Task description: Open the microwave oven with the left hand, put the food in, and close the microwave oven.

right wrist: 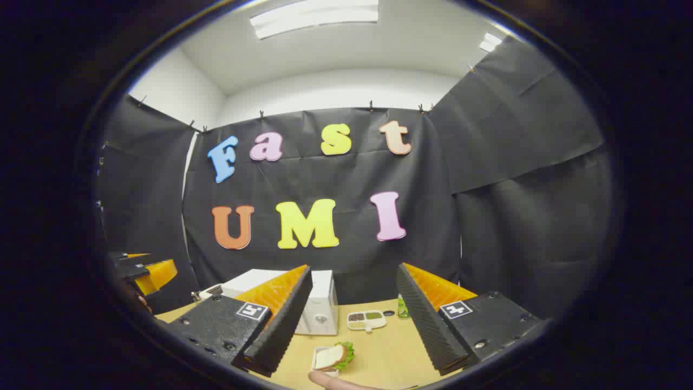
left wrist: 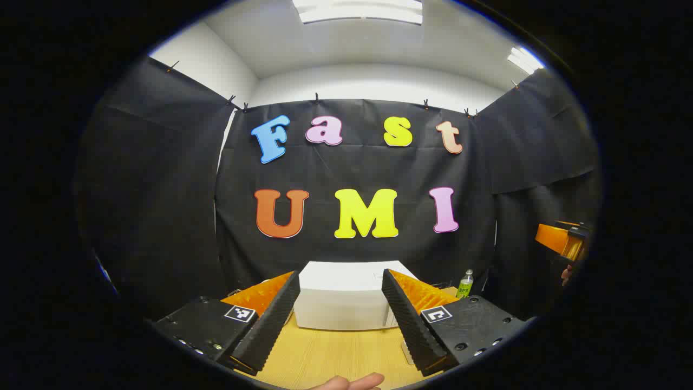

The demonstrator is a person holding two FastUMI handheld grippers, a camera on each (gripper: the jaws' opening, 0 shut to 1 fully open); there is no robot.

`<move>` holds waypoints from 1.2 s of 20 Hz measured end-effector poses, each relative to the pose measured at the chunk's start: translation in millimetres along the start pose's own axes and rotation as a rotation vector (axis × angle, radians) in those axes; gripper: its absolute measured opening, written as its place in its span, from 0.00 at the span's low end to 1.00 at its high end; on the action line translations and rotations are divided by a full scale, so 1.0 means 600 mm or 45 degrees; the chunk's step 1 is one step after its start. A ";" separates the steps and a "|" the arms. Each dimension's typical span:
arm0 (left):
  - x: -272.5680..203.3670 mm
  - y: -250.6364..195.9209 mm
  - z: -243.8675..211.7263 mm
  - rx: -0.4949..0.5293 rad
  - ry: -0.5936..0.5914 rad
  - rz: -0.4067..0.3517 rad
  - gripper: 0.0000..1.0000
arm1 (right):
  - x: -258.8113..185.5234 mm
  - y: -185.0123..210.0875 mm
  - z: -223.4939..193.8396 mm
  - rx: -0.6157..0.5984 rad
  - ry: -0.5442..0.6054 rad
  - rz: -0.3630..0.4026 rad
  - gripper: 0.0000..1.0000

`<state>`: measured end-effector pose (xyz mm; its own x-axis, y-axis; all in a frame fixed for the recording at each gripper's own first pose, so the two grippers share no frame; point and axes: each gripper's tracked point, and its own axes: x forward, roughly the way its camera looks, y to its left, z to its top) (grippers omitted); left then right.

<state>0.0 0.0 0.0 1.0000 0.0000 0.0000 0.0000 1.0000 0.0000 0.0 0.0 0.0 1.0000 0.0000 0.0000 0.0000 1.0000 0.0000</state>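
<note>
White and boxy, the microwave oven [left wrist: 342, 298] sits shut at the back of the wooden counter [left wrist: 335, 357], straight ahead of the left gripper [left wrist: 341, 319], whose fingers stand wide apart on nothing. Its door probably swings stiffly, so it is best hooked at the handle edge; which edge that is cannot be told. The right gripper [right wrist: 354, 319] is likewise spread and empty above the sandwich [right wrist: 333, 356] in its small dish near the front edge. That food looks soft and loose; gripping the dish seems safer.
</note>
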 end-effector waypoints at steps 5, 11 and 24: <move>0.002 -0.018 -0.017 0.012 0.030 -0.055 0.95 | -0.007 -0.001 0.004 0.004 -0.008 0.016 0.91; 0.003 -0.013 -0.025 0.002 0.041 -0.051 0.94 | -0.005 -0.016 -0.001 0.012 -0.012 0.005 1.00; 0.058 -0.044 -0.048 -0.165 0.009 -0.051 0.95 | 0.004 -0.053 -0.045 0.007 0.024 -0.014 1.00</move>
<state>34.8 -26.2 -29.1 0.9992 -0.0401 -0.0042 0.0392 0.9908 -0.1296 2.5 -31.7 -27.2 0.9998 -0.0111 -0.0188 0.0112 0.9999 0.0057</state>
